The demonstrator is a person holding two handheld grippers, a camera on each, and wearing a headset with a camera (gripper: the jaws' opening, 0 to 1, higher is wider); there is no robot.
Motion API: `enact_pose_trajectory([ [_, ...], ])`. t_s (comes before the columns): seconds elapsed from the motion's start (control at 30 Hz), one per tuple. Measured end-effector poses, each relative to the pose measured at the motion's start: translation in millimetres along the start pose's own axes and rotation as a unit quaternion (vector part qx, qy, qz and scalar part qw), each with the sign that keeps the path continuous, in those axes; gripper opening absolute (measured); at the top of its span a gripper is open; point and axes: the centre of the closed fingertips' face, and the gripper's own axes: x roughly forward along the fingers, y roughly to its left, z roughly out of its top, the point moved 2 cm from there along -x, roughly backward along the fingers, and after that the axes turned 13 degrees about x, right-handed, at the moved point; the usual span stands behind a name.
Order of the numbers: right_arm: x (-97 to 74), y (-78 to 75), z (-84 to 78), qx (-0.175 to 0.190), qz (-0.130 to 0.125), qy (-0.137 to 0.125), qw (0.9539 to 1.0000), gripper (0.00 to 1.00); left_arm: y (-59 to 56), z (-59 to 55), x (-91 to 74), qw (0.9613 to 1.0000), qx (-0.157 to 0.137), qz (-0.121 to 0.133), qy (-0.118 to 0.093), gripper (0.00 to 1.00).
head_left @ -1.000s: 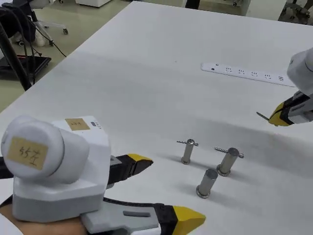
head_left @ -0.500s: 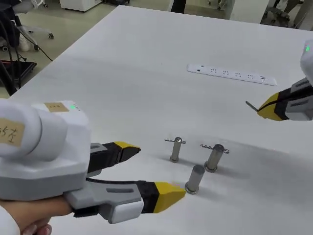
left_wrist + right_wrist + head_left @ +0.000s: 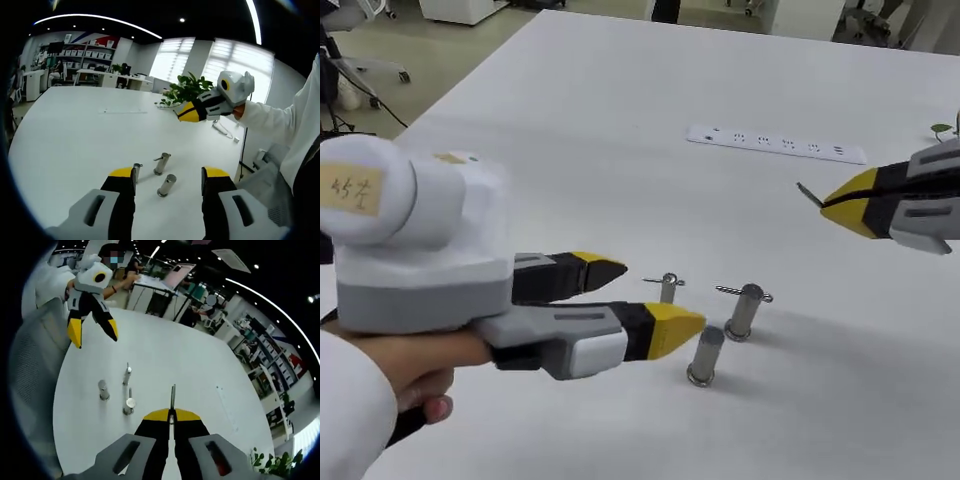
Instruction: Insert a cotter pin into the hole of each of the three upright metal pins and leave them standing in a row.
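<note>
Behind spread left hand-held gripper [image 3: 660,295], upright pin [image 3: 668,286], foot hidden — right hand-held gripper [image 3: 830,203] clamping cotter pin [image 3: 807,193].

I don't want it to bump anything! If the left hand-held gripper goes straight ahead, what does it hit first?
Probably the bare metal pin, standing ahead between its open jaws, though depth is unclear.

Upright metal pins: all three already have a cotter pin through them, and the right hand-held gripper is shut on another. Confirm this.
Only two do. The head view shows the rear left metal pin and rear right metal pin pinned, the nearest metal pin bare. The right hand-held gripper is shut on another cotter pin.
</note>
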Motion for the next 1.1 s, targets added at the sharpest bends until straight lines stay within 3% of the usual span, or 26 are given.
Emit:
enact_pose_trajectory([
  [0.13,-3.1,13.4,3.0,-0.038,-0.010,-0.010,0.9992,0.00,-1.9,7.7,8.4,0.9999,0.000,-0.013,-0.002,0.47],
  [0.33,-6.8,33.9,10.2,-0.051,-0.014,-0.024,0.9983,0.00,-6.4,19.4,21.8,0.9993,-0.008,-0.034,-0.011,0.43],
  [0.6,-9.1,59.9,19.4,-0.061,-0.002,-0.037,0.9974,0.00,-12.9,25.1,33.7,0.9984,-0.014,-0.054,-0.009,0.39],
  [1.1,-5.4,85.7,22.9,-0.090,0.023,-0.042,0.9948,0.00,-24.8,33.4,42.2,0.9966,-0.014,-0.081,-0.007,0.22],
])
